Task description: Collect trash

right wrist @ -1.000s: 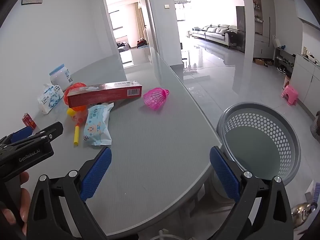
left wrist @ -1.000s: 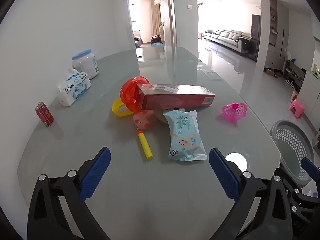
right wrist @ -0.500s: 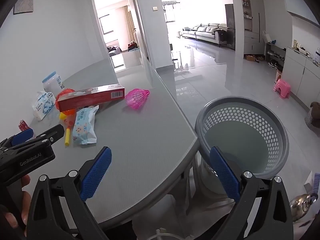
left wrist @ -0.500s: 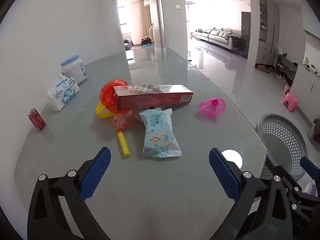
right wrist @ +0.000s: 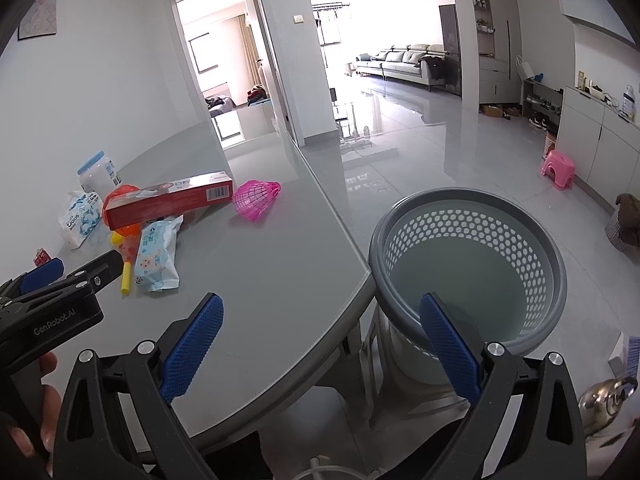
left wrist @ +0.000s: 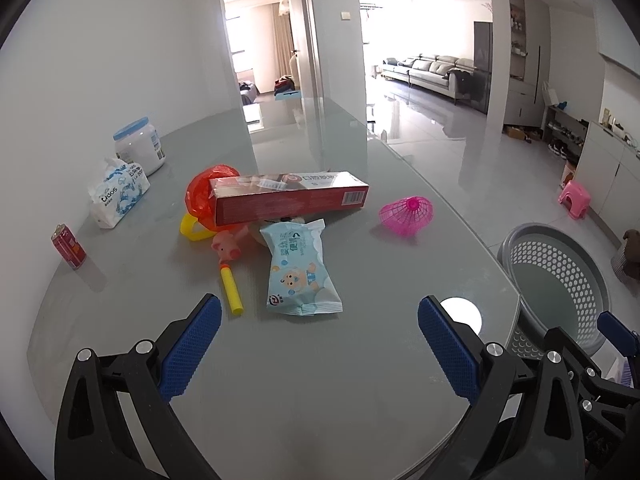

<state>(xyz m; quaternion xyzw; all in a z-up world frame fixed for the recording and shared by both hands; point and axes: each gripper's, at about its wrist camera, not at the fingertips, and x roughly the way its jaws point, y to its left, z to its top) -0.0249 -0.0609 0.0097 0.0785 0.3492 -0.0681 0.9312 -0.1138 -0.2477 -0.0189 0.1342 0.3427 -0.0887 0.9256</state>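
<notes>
Both hand-held grippers, left (left wrist: 319, 343) and right (right wrist: 320, 344), gape wide and empty above the littered desk (left wrist: 360, 380), grey basket (right wrist: 468, 264) alongside.

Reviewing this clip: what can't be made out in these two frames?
- Left wrist view: whatever lies under the red box and wet-wipes pack, behind the pig toy, is hidden by them.
- Right wrist view: the red can is partly covered by the left gripper.
- Both views: the basket base is out of sight.
</notes>
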